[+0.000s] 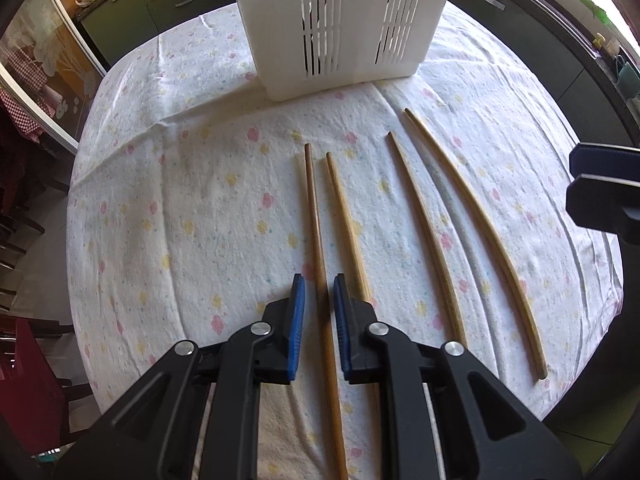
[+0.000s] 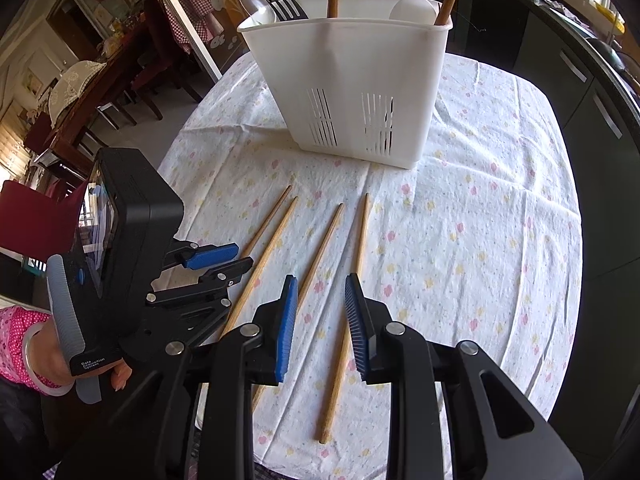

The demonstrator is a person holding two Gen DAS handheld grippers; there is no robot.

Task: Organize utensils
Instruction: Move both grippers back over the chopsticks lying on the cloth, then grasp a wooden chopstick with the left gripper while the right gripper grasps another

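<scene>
The leftmost chopstick [image 1: 320, 256] is straddled by the left claw [image 1: 319, 320], spread and not yet pinching. The right claw [image 2: 320, 322] is held open above the worktop [image 1: 168, 208]. Closing, then lifting toward the caddy [image 2: 360, 80], seems called for next.

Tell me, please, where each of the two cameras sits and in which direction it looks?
Left wrist: sits on the left gripper, looks along the darkest chopstick between its open fingers toward the white caddy; the right gripper's edge shows.
Right wrist: sits on the right gripper, higher, facing the caddy; the left gripper and the person's hand show.
Shared: four chopsticks, caddy, floral tablecloth.
</scene>
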